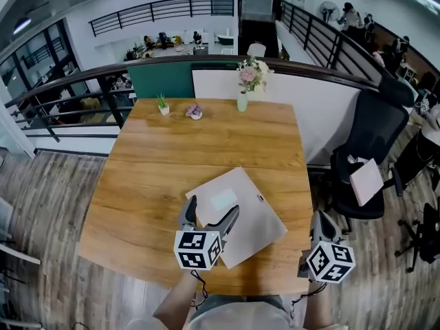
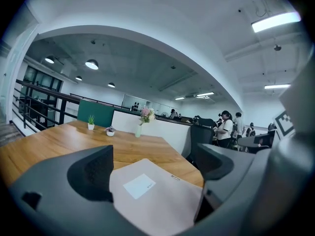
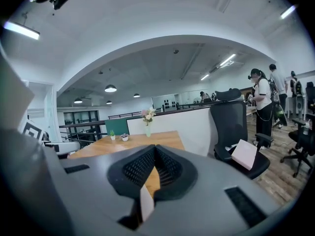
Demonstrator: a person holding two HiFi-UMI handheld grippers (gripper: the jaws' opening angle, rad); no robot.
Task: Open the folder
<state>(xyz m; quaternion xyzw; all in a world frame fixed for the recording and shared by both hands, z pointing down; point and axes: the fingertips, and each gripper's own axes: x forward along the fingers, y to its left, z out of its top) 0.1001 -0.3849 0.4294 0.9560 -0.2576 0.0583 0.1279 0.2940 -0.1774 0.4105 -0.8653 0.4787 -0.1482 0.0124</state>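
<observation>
A flat grey folder (image 1: 251,215) with a small white label (image 1: 223,199) lies shut on the wooden table (image 1: 158,177), near its front edge. My left gripper (image 1: 210,216) is open and sits low over the folder's near left corner. In the left gripper view the folder (image 2: 157,200) lies between and beyond the two spread fingers (image 2: 93,173). My right gripper (image 1: 322,222) hangs just off the table's right edge, apart from the folder. Its jaws (image 3: 155,156) are pressed together. A pale sliver shows low between them; I cannot tell what it is.
At the table's far edge stand a vase of flowers (image 1: 243,100), a small potted plant (image 1: 163,106) and a small pink item (image 1: 194,112). A black office chair (image 1: 375,139) with a pale notebook (image 1: 366,181) on its seat stands to the right. A railing runs behind the table.
</observation>
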